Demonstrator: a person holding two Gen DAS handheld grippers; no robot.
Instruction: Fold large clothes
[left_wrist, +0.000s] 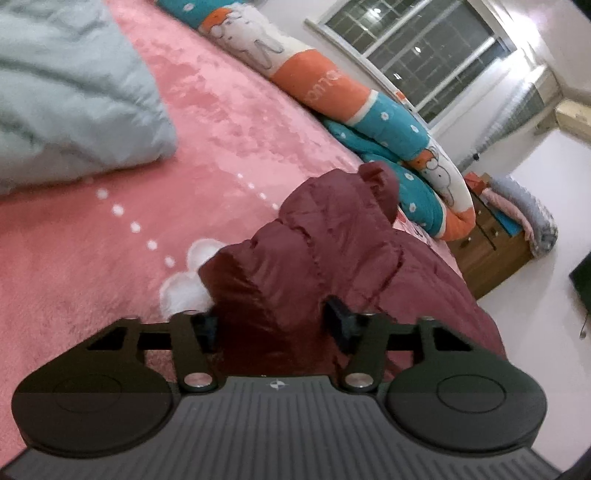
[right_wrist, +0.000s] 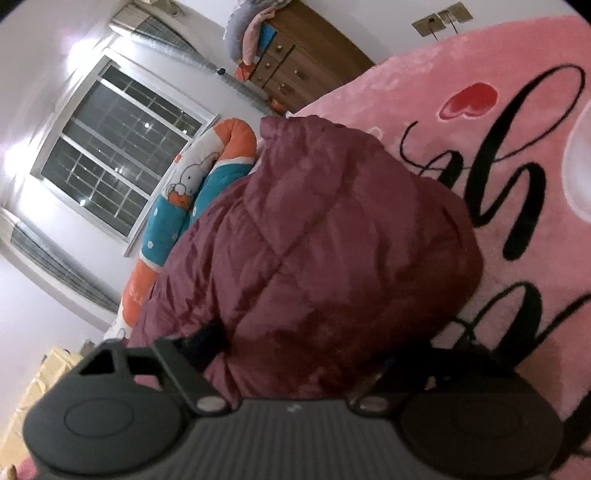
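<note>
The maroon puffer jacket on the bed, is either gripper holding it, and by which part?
Both grippers have padded bulk of the jacket between their fingers: left gripper and right gripper. Which part cannot be told.

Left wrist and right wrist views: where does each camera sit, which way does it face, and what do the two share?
Left wrist: on the left gripper, looking along its fingers over a maroon puffer jacket bunched between them, across the pink blanket to the window.
Right wrist: on the right gripper, rolled, facing the jacket bulk; only gripper parts show.
Shared: jacket, blanket, window, cartoon bolster, wooden dresser.
</note>
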